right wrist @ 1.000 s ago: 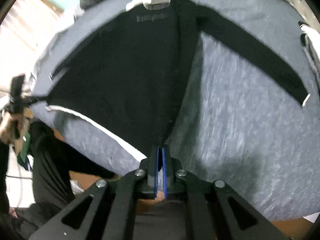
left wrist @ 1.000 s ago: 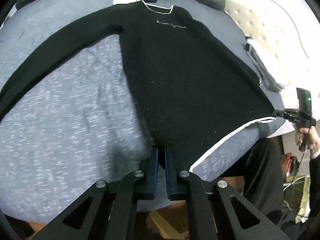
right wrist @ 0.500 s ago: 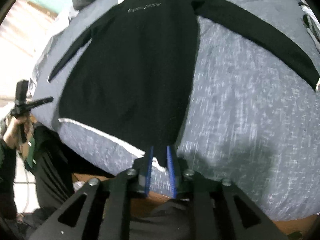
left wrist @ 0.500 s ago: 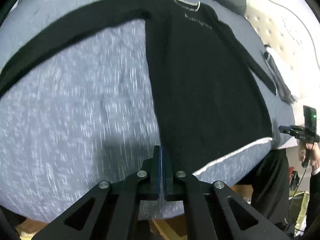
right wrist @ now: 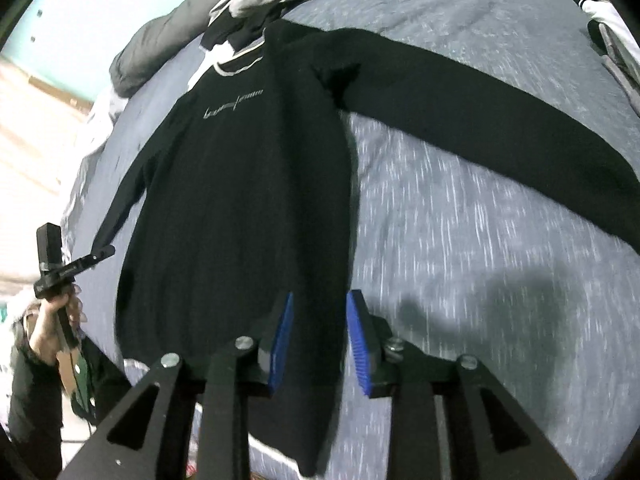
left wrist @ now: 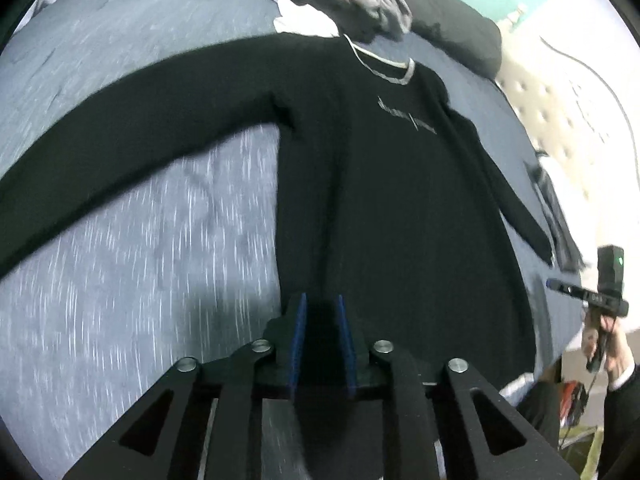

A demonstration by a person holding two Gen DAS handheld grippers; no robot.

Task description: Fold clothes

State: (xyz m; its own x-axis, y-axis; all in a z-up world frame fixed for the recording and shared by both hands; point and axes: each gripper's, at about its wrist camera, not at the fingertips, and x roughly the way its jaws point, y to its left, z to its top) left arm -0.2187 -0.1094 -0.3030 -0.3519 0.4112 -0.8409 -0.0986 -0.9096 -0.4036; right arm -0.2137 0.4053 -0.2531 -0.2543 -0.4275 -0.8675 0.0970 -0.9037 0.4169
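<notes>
1. The black sweatshirt [left wrist: 384, 208] lay face up on the grey bed [left wrist: 132, 264], collar far, hem near, both sleeves spread wide, probably so the first fold could start from a flat garment.
2. The left gripper [left wrist: 322, 340] had just been opening; its blue fingers [left wrist: 298, 344] stood apart with the hem corner between them, apparently let go.
3. The right gripper [right wrist: 320, 340] had likewise been opening, its fingers [right wrist: 358, 344] apart around the other hem corner, not pressing on it.
4. The pile of clothes [left wrist: 360, 4] sat beyond the collar, probably awaiting folding.
5. The near hem hid behind both grippers; motion blur smeared the bed, and the chest lettering was unreadable.
</notes>
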